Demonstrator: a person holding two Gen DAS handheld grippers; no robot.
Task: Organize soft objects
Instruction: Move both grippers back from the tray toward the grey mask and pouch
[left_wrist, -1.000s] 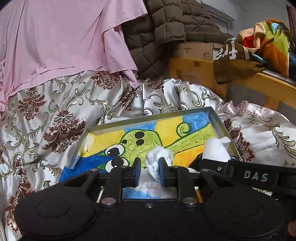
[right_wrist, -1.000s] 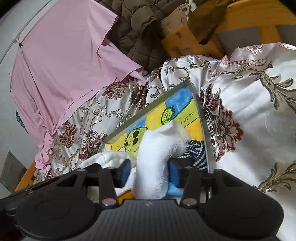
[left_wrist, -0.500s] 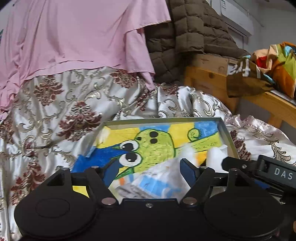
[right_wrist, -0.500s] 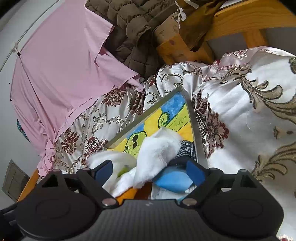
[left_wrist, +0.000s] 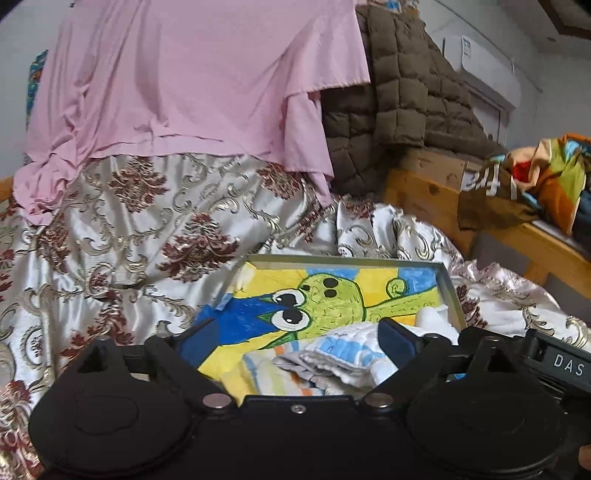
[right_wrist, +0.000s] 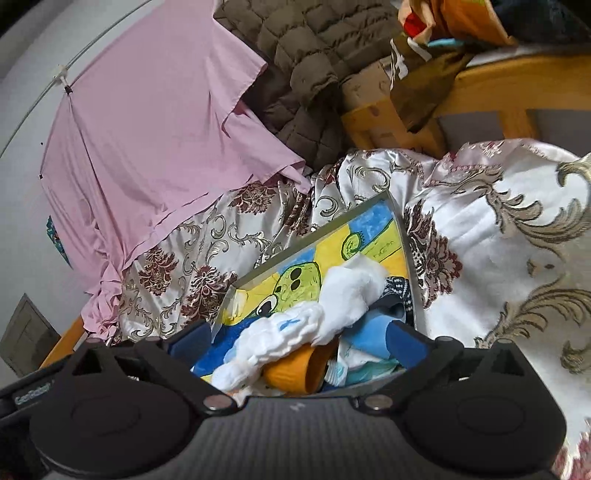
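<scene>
One tray (left_wrist: 448, 286), one pink sheet (left_wrist: 192, 81), one brown quilted jacket (left_wrist: 406, 85).

A pink sheet (left_wrist: 192, 77) hangs at eleven o'clock, a brown quilted jacket (left_wrist: 402, 92) at one (over a wooden frame (left_wrist: 424, 192)).

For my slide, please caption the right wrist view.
Right gripper opening above white socks piled in the cartoon-lined tray.

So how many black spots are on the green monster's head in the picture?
2. Both sit side by side on top of the green monster's head, one spot just above the other spot, on the tray.
</scene>
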